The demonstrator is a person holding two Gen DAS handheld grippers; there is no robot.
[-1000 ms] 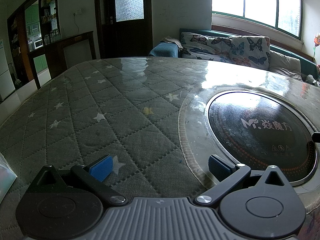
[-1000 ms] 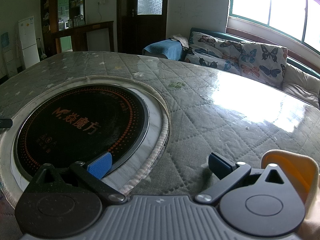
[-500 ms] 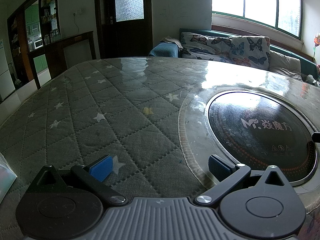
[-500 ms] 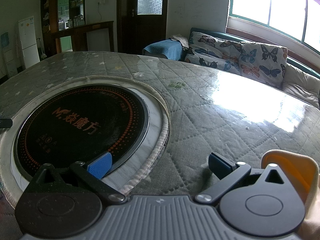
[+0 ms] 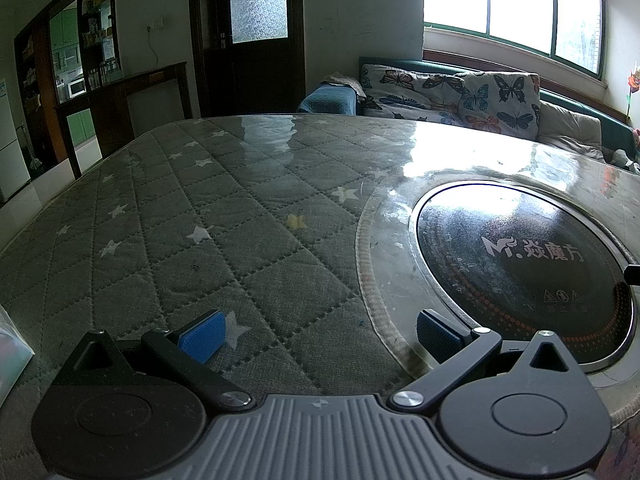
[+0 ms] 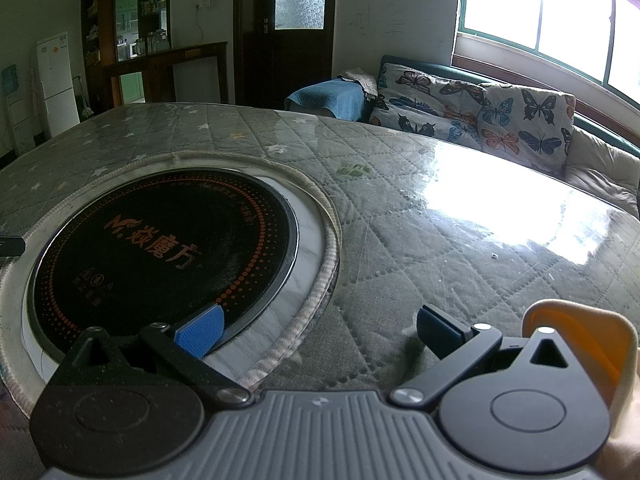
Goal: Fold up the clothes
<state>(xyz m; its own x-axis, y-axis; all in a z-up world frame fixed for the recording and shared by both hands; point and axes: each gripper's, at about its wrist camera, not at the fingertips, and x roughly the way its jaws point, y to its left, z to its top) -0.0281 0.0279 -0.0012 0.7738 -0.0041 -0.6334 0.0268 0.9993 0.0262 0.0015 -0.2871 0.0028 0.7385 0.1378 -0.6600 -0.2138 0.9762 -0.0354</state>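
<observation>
My left gripper [image 5: 318, 334] is open and empty, low over the grey quilted star-pattern table cover [image 5: 224, 216]. My right gripper [image 6: 320, 330] is open and empty, low over the same cover [image 6: 440, 248] at the rim of the round black cooktop [image 6: 160, 240]. An orange and cream piece of cloth [image 6: 584, 336] lies at the lower right of the right wrist view, partly hidden behind the gripper body. A pale object [image 5: 10, 356] shows at the left edge of the left wrist view; I cannot tell what it is.
The round black cooktop [image 5: 528, 264] is set into the table under a glossy clear sheet. A butterfly-print sofa [image 5: 452, 96] stands beyond the far edge under the windows. A dark door [image 5: 256, 36] and a wooden cabinet [image 5: 120, 92] stand at the back.
</observation>
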